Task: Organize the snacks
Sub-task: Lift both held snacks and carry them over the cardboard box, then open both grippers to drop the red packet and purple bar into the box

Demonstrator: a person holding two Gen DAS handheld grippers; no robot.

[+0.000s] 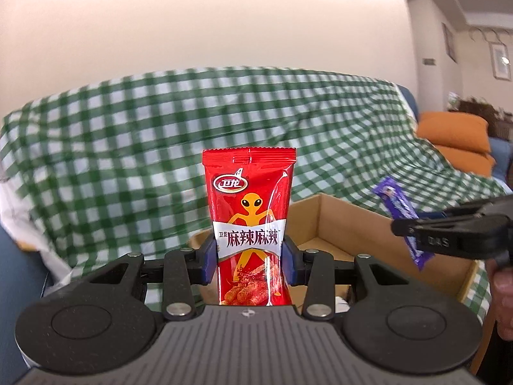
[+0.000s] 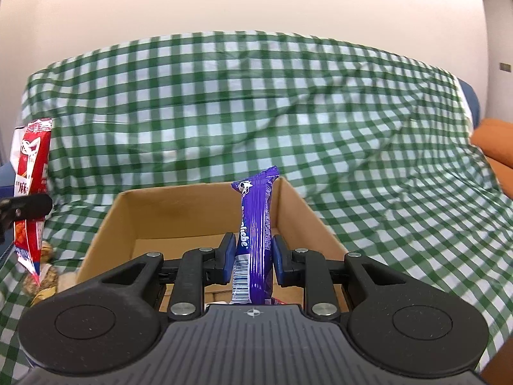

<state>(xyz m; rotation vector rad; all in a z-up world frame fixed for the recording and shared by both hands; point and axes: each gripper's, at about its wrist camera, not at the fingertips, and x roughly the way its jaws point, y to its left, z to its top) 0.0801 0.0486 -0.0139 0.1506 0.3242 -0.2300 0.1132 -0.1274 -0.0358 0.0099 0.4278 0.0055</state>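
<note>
My left gripper is shut on a red snack packet with an orange alien figure, held upright just before the near left corner of an open cardboard box. My right gripper is shut on a purple snack bar, standing upright over the box. In the left wrist view the right gripper comes in from the right with the purple bar above the box. The right wrist view has the red packet at the far left, in the left gripper's fingers.
The box sits on a sofa draped in a green and white checked cloth. Several small wrapped snacks lie on the cloth left of the box. Orange cushions sit at the right. A hand shows at the right edge.
</note>
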